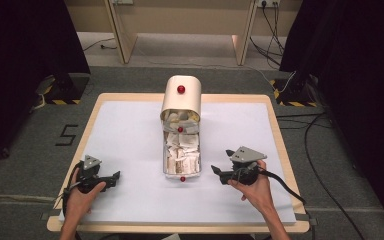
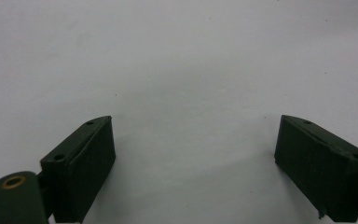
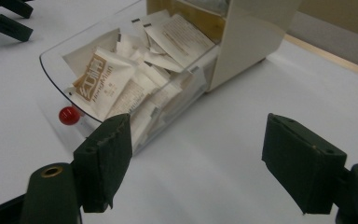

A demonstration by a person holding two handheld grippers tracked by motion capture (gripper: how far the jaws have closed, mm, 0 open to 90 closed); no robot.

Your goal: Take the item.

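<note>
A cream box (image 1: 181, 98) with a red knob (image 1: 181, 89) stands at the table's middle back. A clear drawer (image 1: 181, 152) is pulled out of it toward me, full of white sachets (image 3: 103, 80), with a red knob (image 3: 68, 115) on its front. My left gripper (image 1: 114, 178) rests open on the white sheet, left of the drawer, its jaws wide apart over bare sheet (image 2: 191, 93). My right gripper (image 1: 217, 170) is open just right of the drawer's front, nothing between its jaws; its own view has the drawer (image 3: 135, 88) close ahead.
A white sheet (image 1: 125, 130) covers the wooden table (image 1: 280, 145). Cables (image 1: 310, 150) trail on the floor at the right. Black stands (image 1: 62, 87) sit at both far corners. The left gripper (image 3: 7, 18) appears at the top left of the right gripper view.
</note>
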